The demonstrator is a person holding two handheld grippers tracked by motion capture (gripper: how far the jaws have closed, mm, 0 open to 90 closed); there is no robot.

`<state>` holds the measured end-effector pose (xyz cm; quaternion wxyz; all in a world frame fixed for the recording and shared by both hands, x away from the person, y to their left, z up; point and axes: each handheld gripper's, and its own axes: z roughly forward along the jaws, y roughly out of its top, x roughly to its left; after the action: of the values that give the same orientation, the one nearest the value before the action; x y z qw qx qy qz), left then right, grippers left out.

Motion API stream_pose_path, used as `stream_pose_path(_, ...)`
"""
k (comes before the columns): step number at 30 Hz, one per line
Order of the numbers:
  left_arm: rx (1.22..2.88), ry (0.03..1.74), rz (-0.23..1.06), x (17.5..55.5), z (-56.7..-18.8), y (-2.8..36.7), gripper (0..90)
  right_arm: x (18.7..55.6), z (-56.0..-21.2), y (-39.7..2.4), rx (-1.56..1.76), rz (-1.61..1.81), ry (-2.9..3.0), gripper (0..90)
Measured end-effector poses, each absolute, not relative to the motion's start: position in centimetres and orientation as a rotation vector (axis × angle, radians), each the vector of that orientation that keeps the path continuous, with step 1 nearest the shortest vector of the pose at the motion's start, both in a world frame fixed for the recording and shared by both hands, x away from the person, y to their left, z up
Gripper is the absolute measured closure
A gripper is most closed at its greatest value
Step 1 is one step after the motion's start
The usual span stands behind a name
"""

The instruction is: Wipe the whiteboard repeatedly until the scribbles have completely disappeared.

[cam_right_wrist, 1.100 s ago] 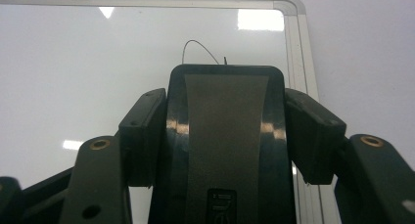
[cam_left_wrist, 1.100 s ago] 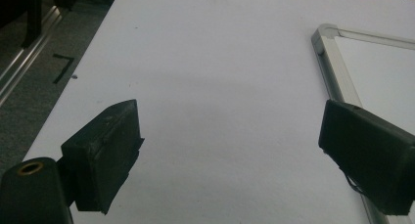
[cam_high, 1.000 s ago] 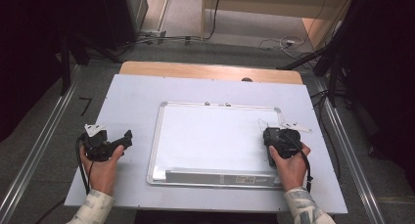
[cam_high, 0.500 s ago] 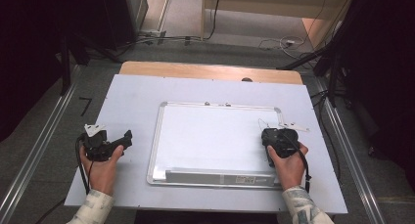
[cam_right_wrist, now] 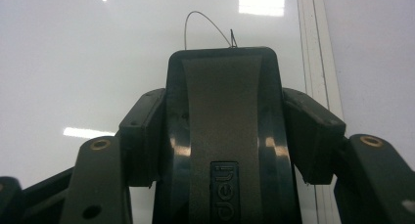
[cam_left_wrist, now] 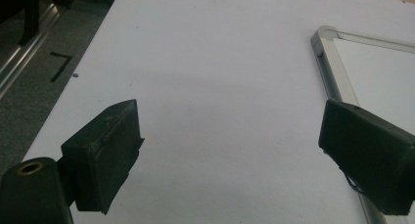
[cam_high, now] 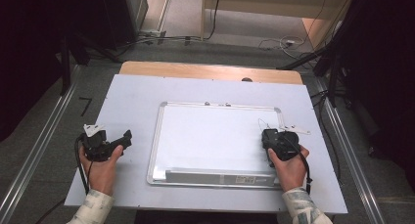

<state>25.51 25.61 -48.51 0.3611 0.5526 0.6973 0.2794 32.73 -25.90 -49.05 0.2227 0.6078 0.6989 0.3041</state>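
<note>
eraser: black whiteboard eraser (cam_right_wrist: 222, 136), clamped between the jaws of the right gripper (cam_high: 280, 142); pads press its two sides.
eraser place: over the whiteboard (cam_high: 215, 136), near the board's 3 o'clock edge, a bit below mid-height.
eraser axis: long axis runs 12–6 in the right gripper view, in line with the jaws; short loop of thin wire or string at its 12 o'clock end.
board: lies flat on the worktop (cam_high: 132, 94), long axis 9–3, grey tray strip along the 6 o'clock edge.
left gripper: (cam_high: 110, 145) released, jaws wide apart, nothing between them; sits on the worktop at 9 o'clock of the board, pointing toward 3 o'clock.
key relation: clean board face stretches from the eraser toward 9 and 12 o'clock; a wipe would likely go that way.
nearer hand: right, already over the board; left is off the frame.
right gripper view adds: grip on the eraser, lamp glare on the board, frame rail at 3 o'clock.
left gripper view adds: board's top-left corner (cam_left_wrist: 324, 35) just beyond the jaws.
high view adds: both hands, whole board.
touching board: cannot tell.
</note>
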Motion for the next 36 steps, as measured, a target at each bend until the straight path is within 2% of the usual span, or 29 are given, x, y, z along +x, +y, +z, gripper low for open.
stream_pose_path(11,1.417,1.793,0.714,25.5,-48.5,25.7,9.1,32.4,-48.9,-26.0,1.681,0.83,1.938,37.6)
stream_pose_path(36,1.423,1.792,0.711,25.7,-48.5,25.6,9.1,36.7,-48.9,-24.2,1.679,0.832,1.917,37.7)
